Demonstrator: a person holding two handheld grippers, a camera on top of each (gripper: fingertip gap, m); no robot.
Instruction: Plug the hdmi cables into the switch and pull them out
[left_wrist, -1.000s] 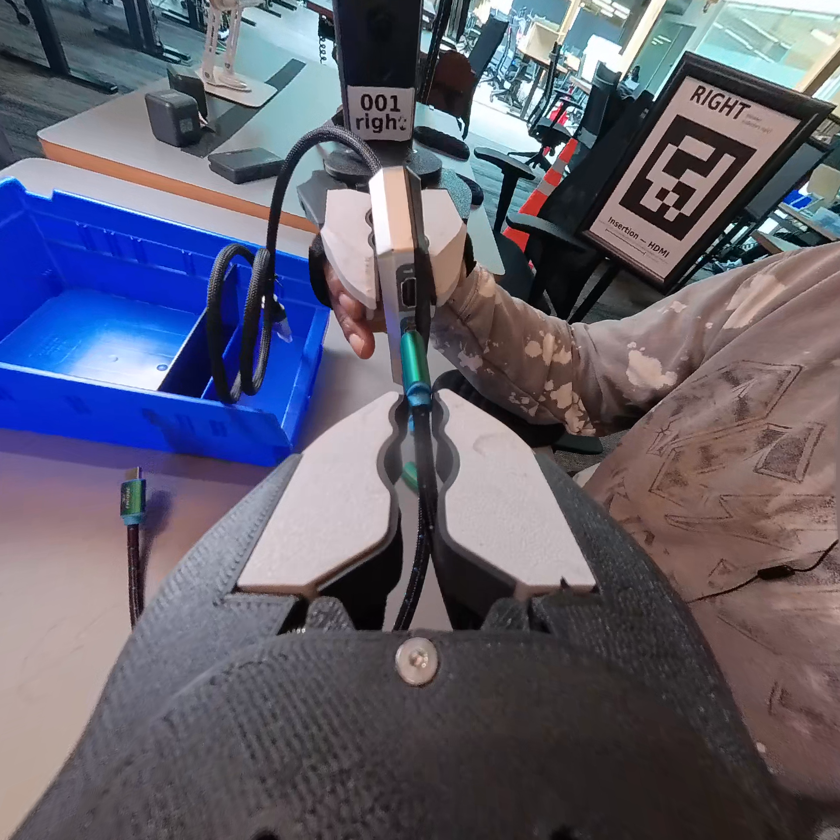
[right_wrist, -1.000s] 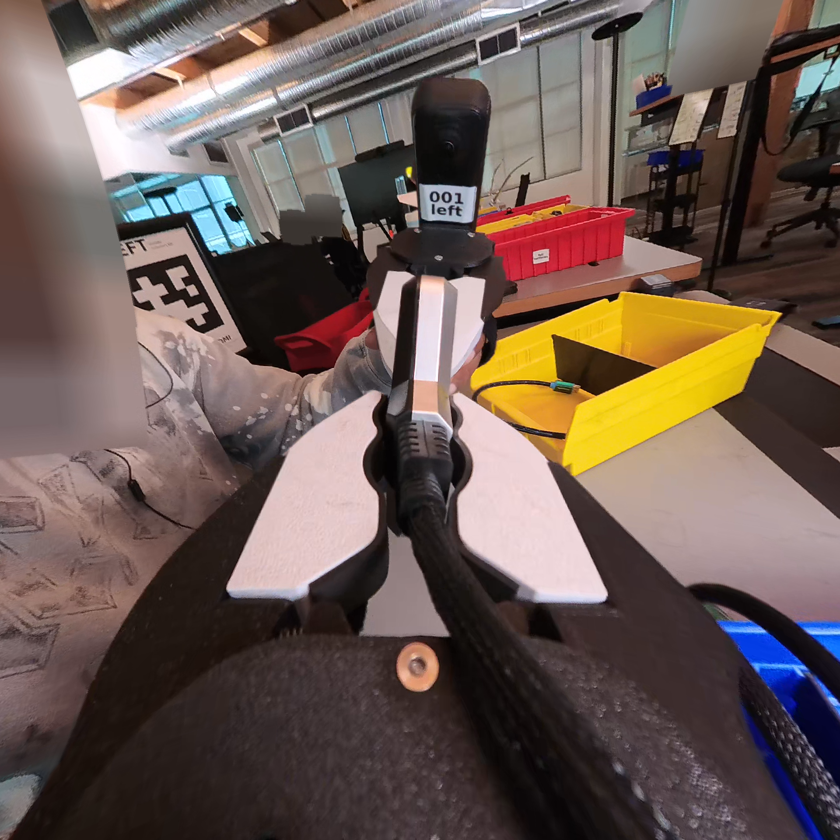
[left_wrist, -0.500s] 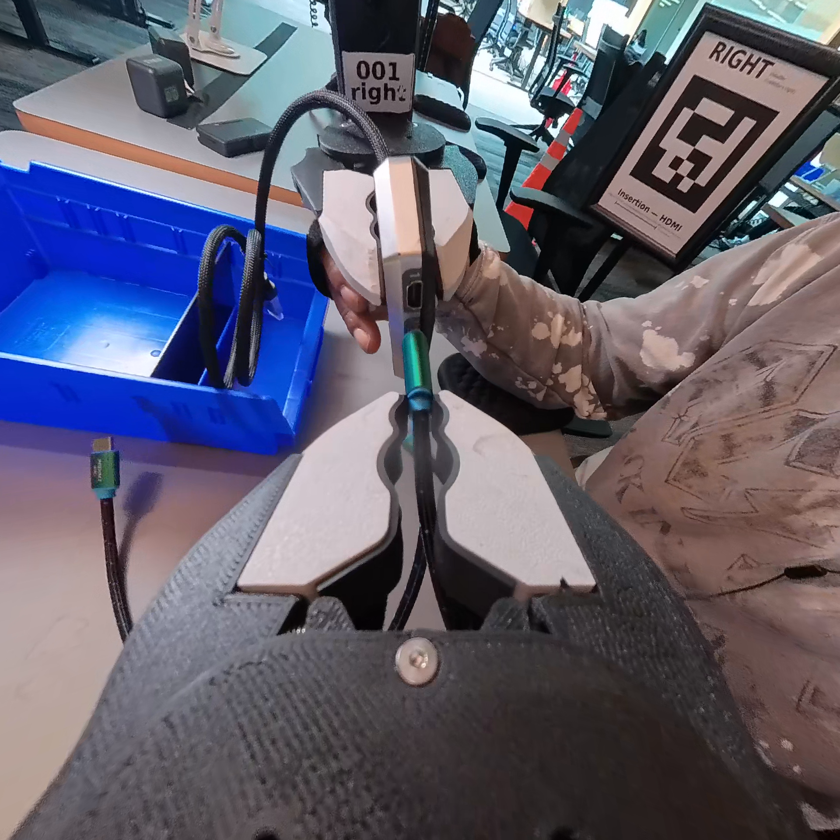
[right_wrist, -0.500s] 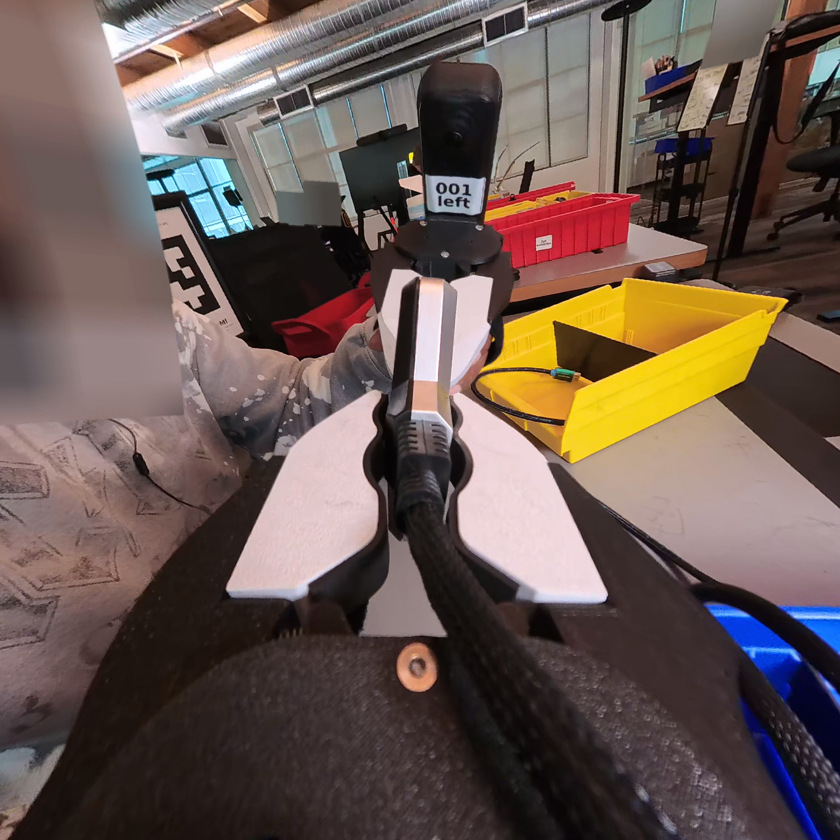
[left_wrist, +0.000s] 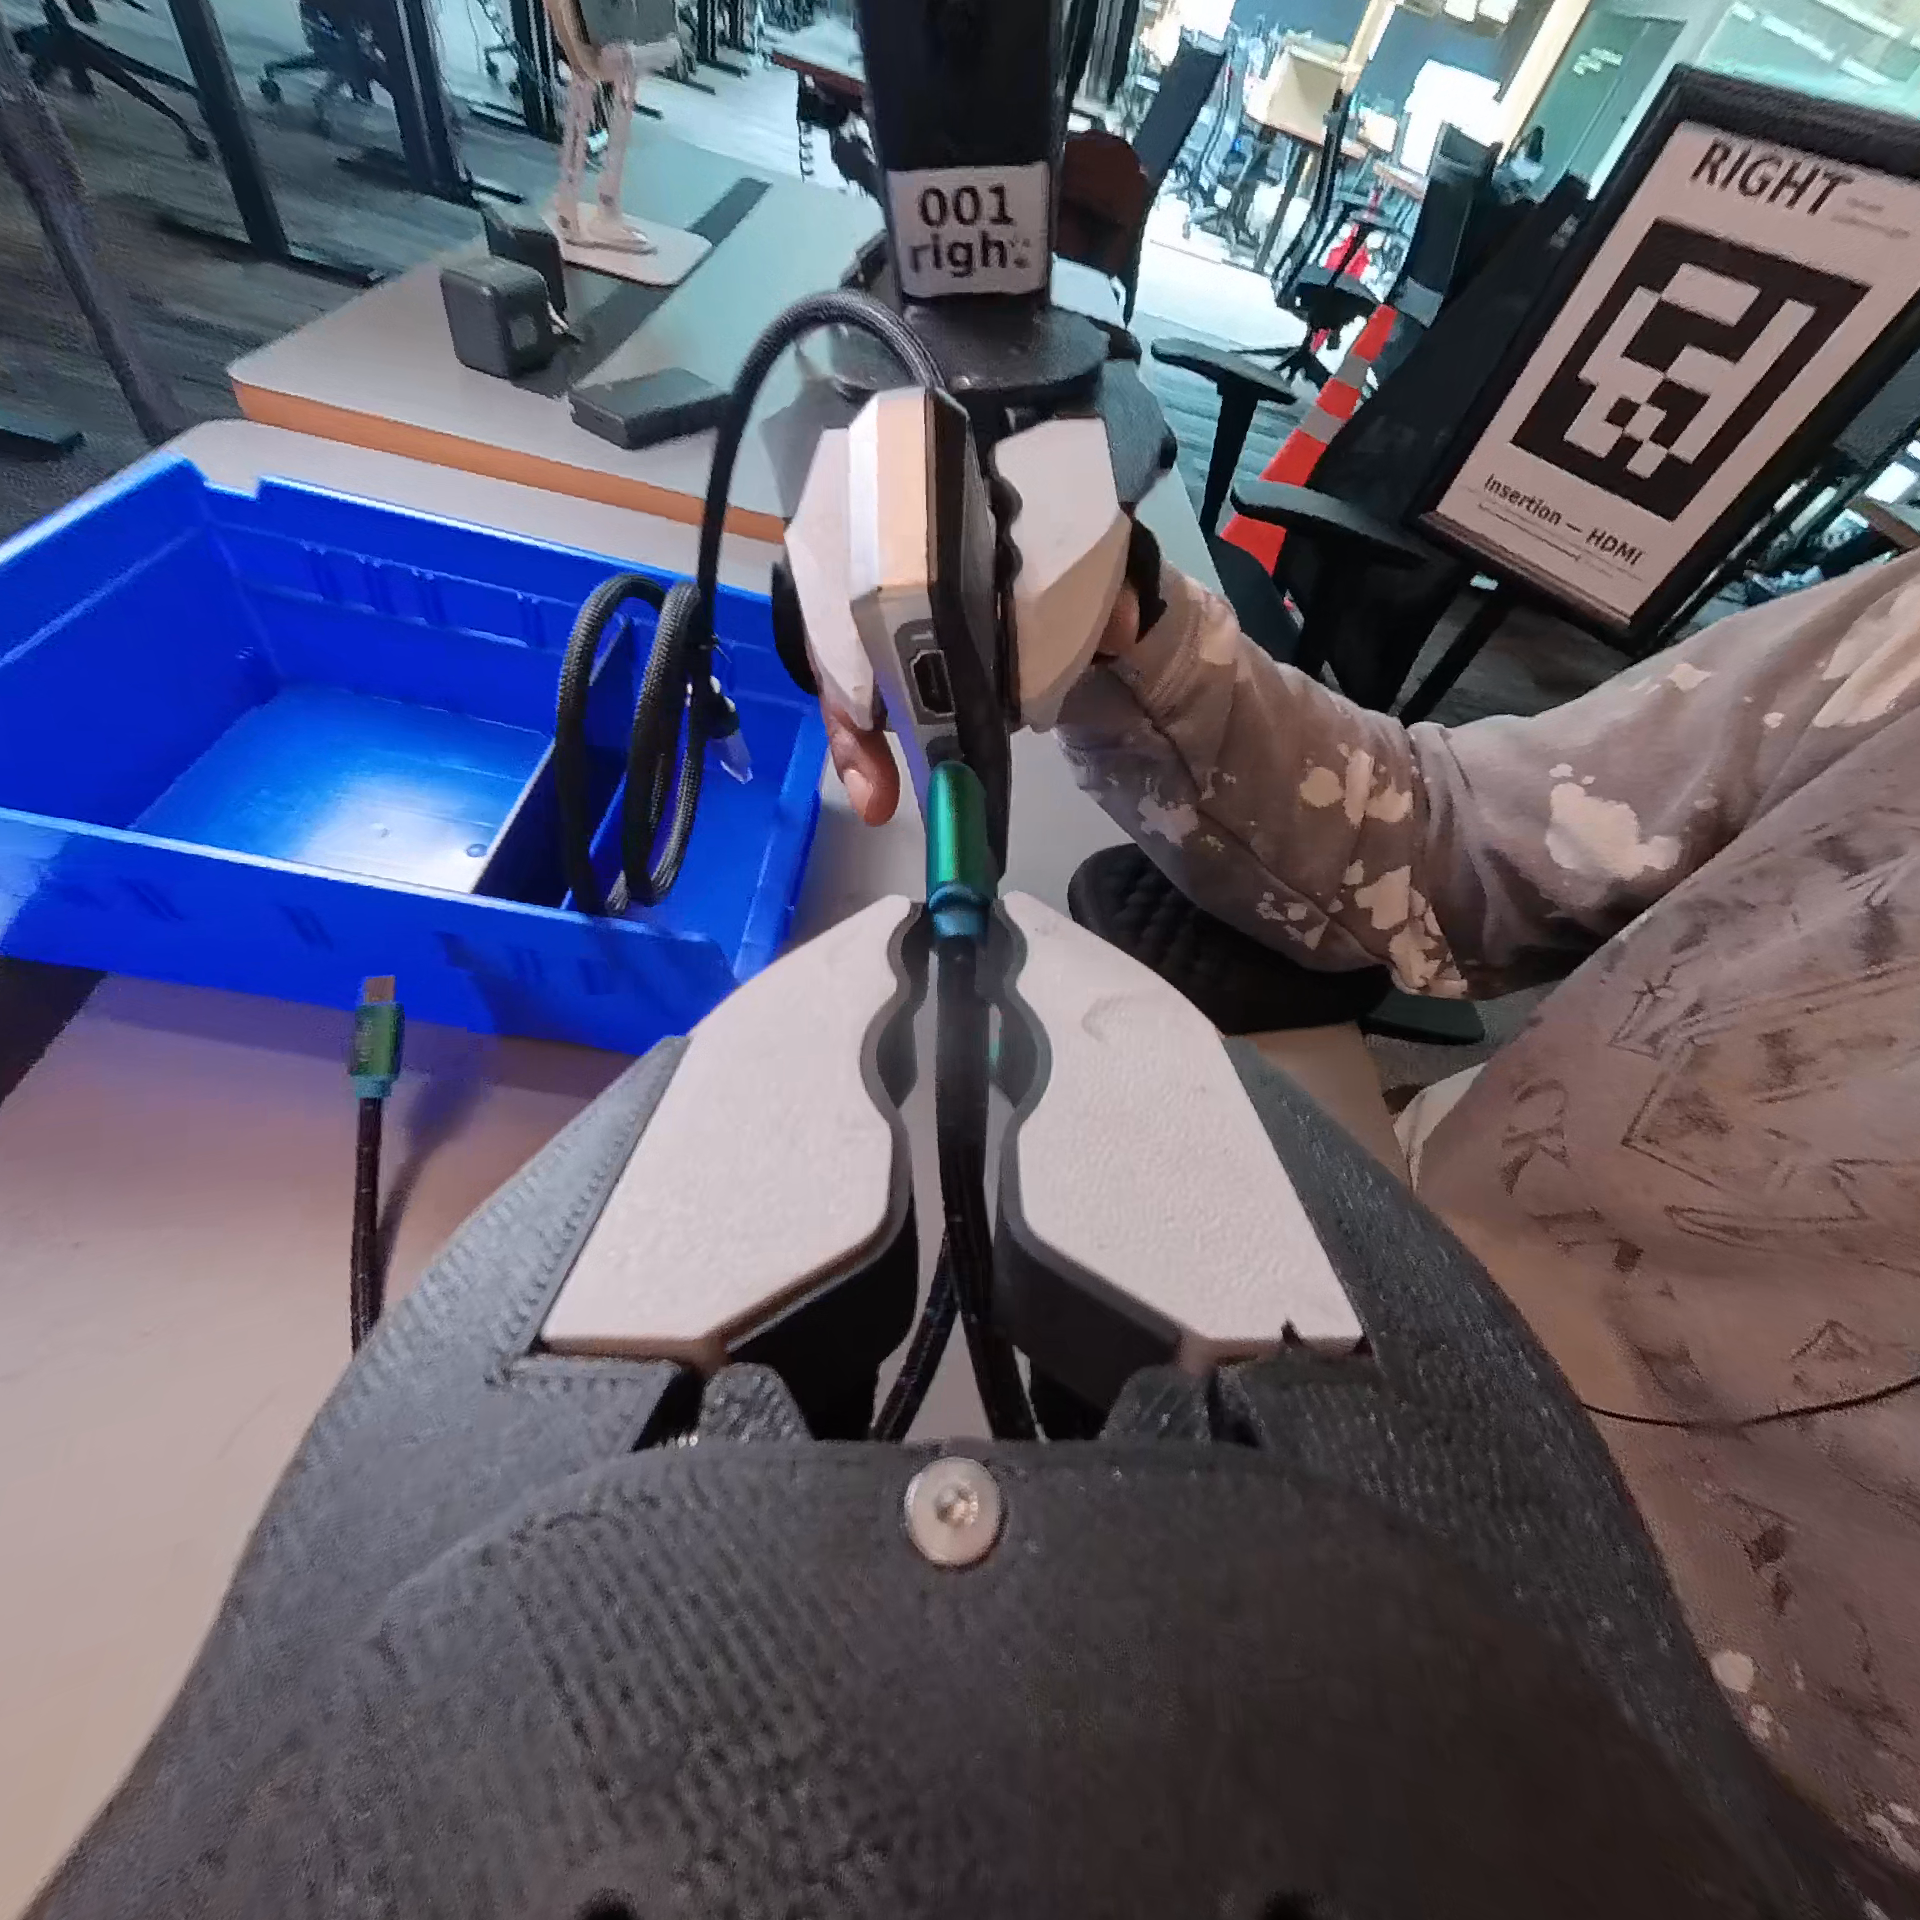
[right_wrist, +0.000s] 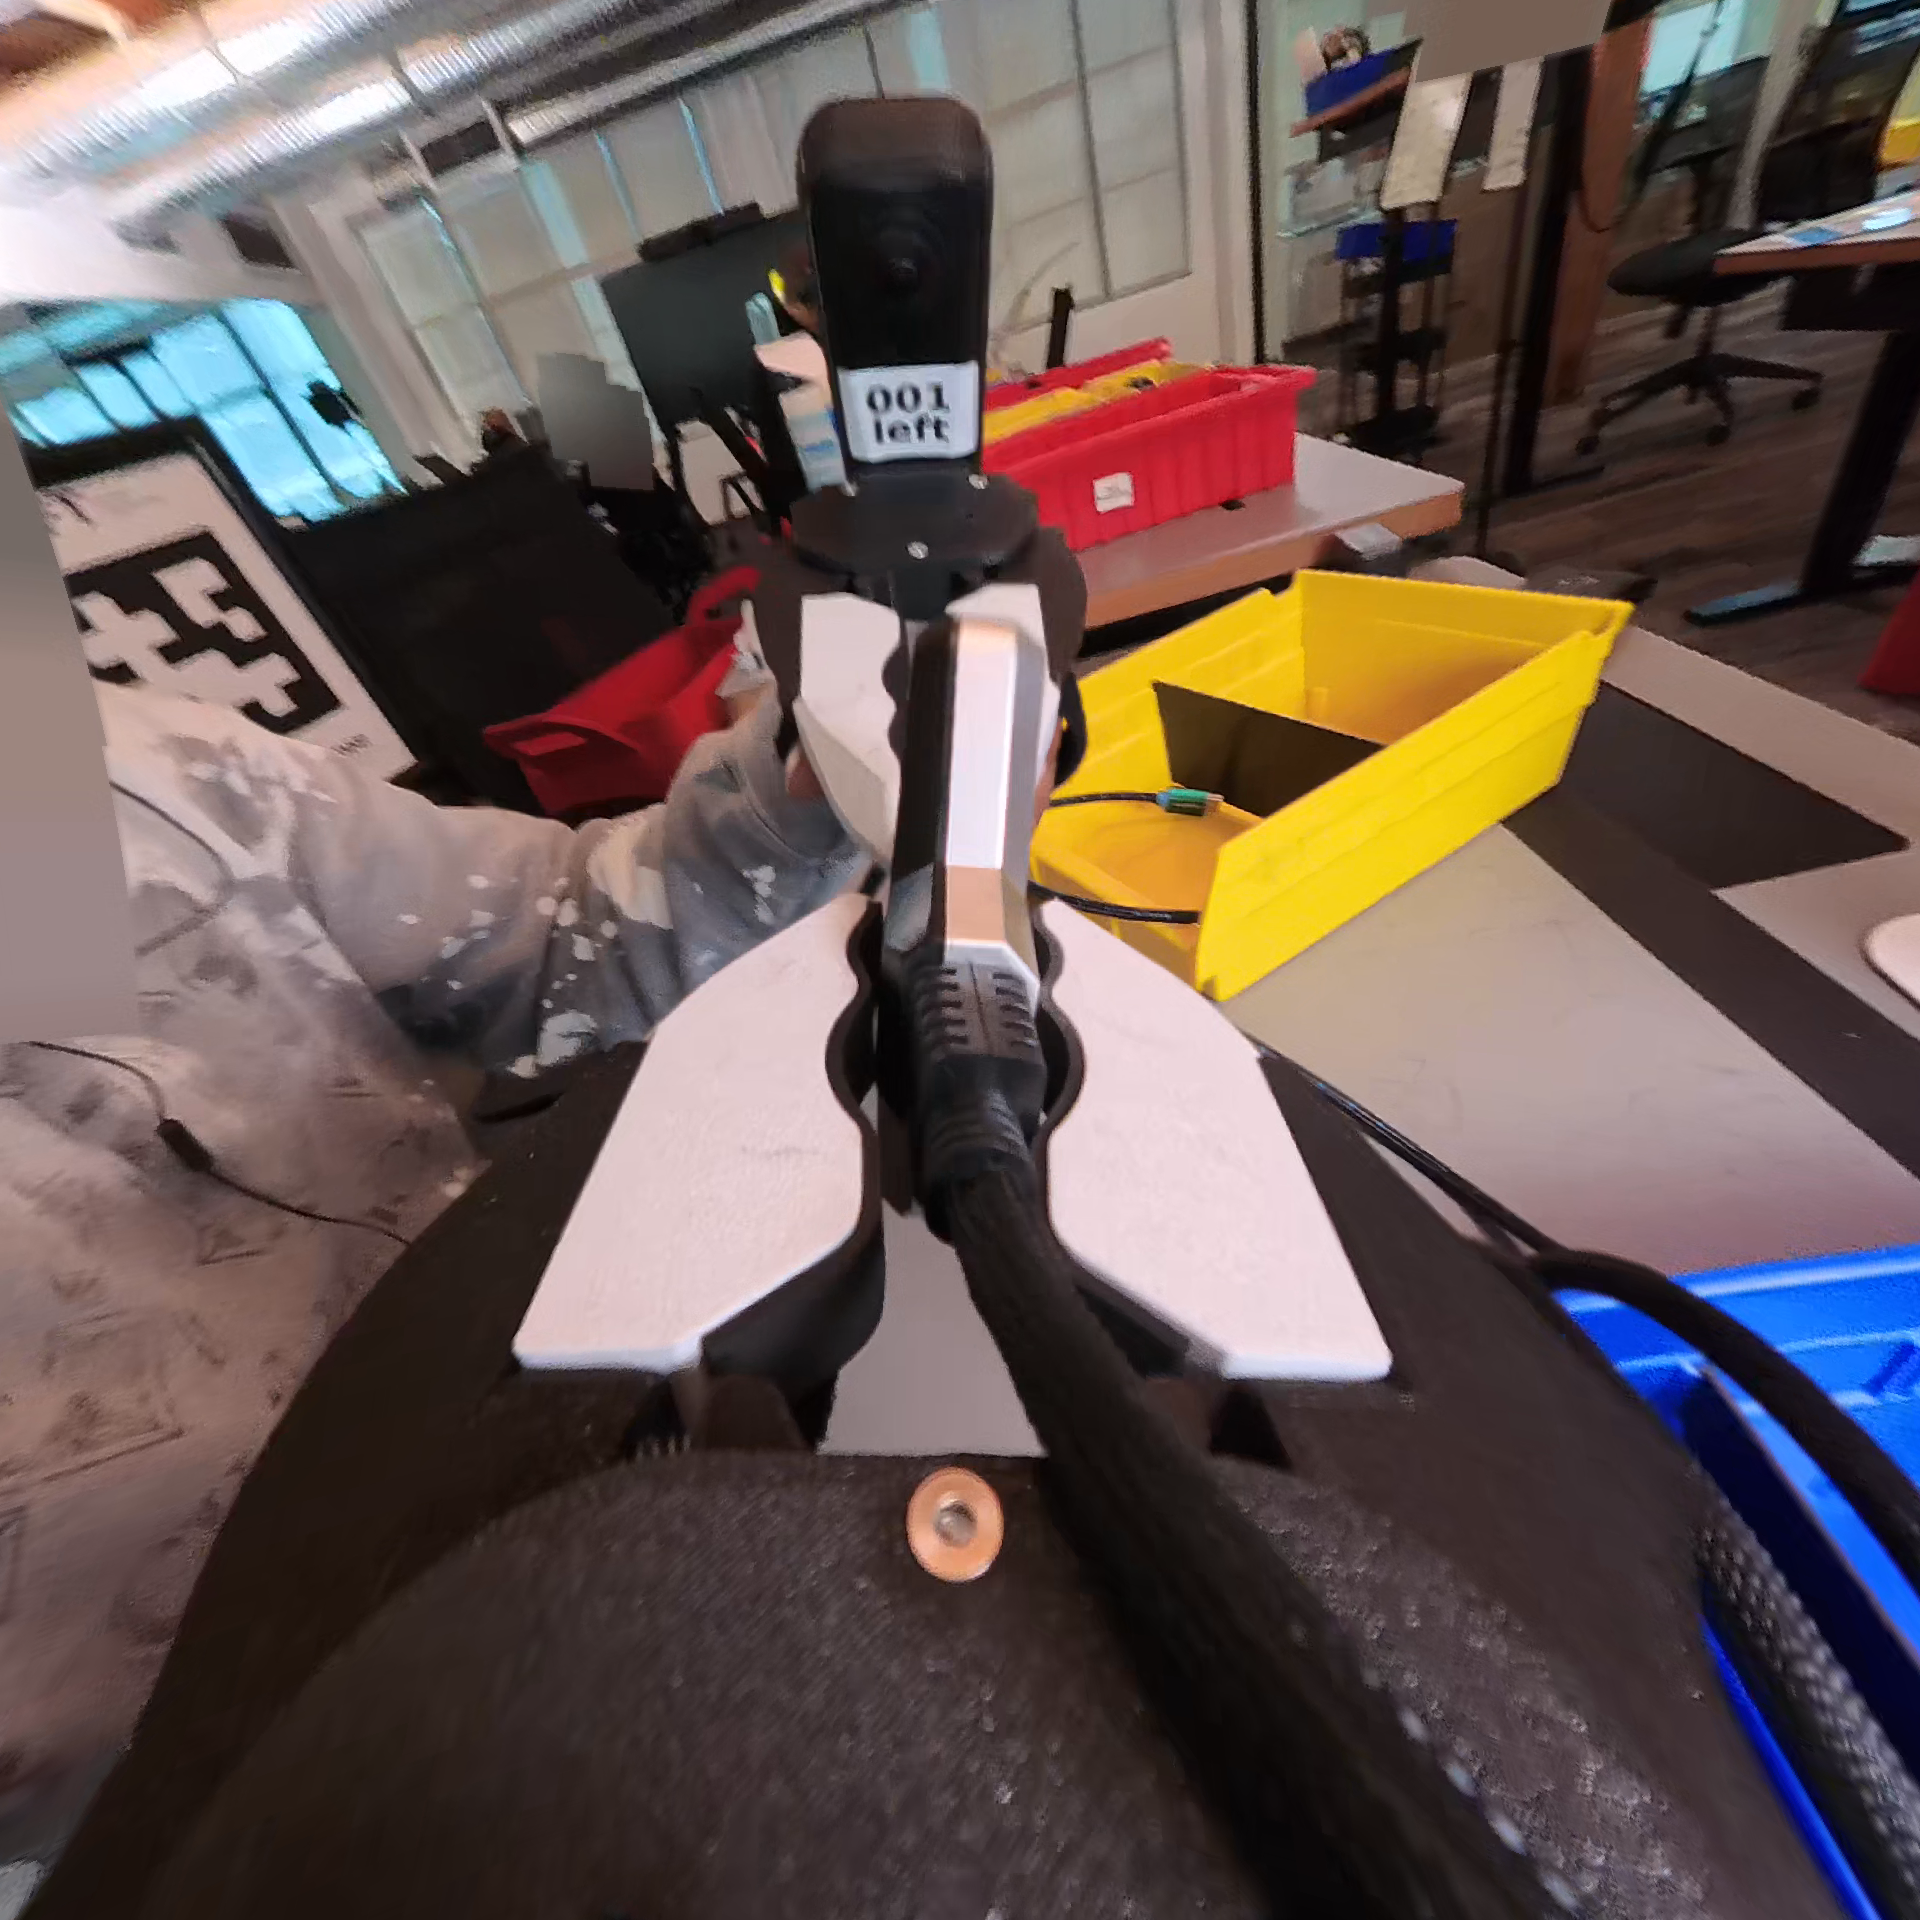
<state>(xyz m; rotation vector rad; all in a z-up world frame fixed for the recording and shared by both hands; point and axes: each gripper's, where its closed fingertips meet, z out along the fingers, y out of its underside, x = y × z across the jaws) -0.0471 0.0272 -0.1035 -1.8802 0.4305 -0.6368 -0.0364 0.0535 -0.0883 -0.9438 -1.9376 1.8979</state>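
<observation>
A blue bin sits on the grey desk with a coiled black braided cable in its end compartment; a loose green-tipped plug lies on the desk just in front of it. A yellow bin holding another green-tipped plug stands on the far side. A framed marker sign stands behind the person's spattered sleeve. The left tongs are clamped on the cable just behind a green HDMI plug, seated in the silver switch. The right tongs are closed on the switch at its black cable end.
</observation>
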